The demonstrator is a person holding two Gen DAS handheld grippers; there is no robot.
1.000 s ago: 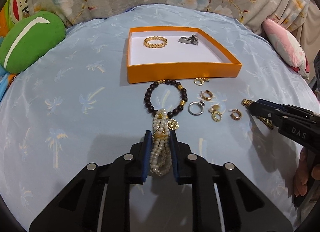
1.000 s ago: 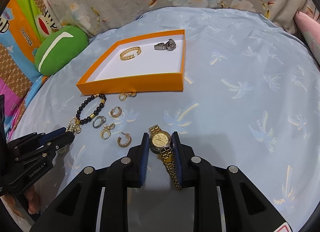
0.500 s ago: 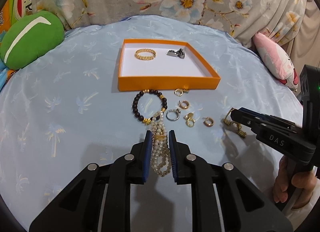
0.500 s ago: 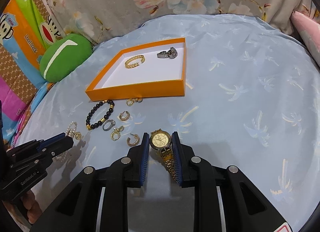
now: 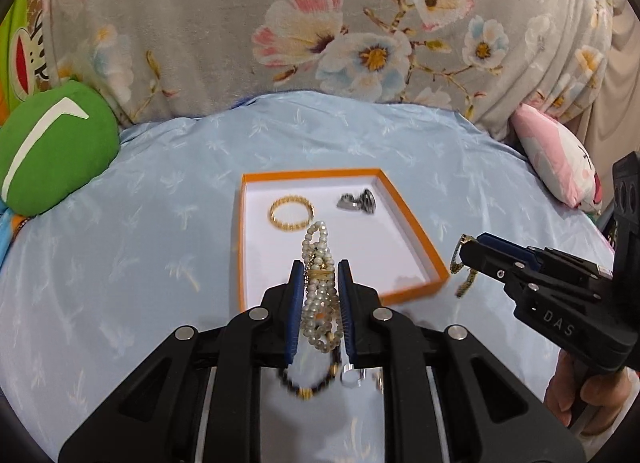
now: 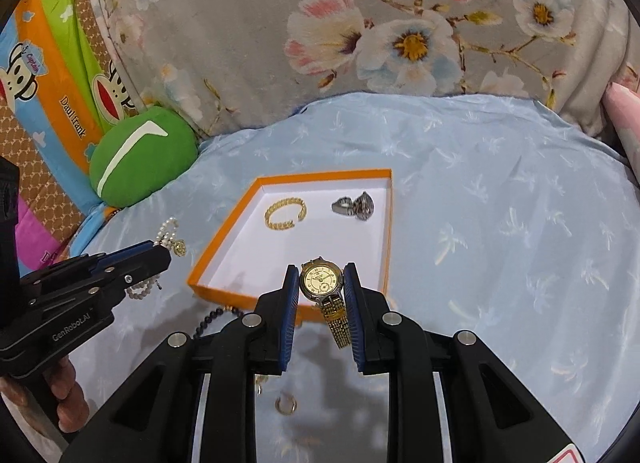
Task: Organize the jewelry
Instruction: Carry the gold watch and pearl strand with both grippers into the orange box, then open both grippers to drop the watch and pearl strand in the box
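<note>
My left gripper [image 5: 319, 275] is shut on a pearl necklace [image 5: 318, 263] and holds it in the air over the near part of the orange box [image 5: 416, 235]. My right gripper [image 6: 321, 279] is shut on a gold watch [image 6: 321, 281], lifted above the box's [image 6: 224, 239] near right corner, its band hanging down. Inside the box lie a gold bracelet [image 5: 291, 213] and a silver watch [image 5: 357, 202]. In the left wrist view the right gripper [image 5: 466, 253] shows at the right; in the right wrist view the left gripper [image 6: 162, 253] shows at the left with pearls dangling.
A black bead bracelet [image 5: 308, 383], a silver ring [image 5: 352, 379] and a gold earring [image 6: 286, 405] lie on the light blue sheet [image 5: 140, 243] below the grippers. A green cushion [image 5: 52, 151] sits at the left, a pink pillow [image 5: 560, 167] at the right, floral fabric [image 5: 320, 23] behind.
Both grippers rose off the sheet and moved forward toward the orange box, the left carrying the pearl necklace, the right the gold watch. The loose jewelry stayed on the sheet.
</note>
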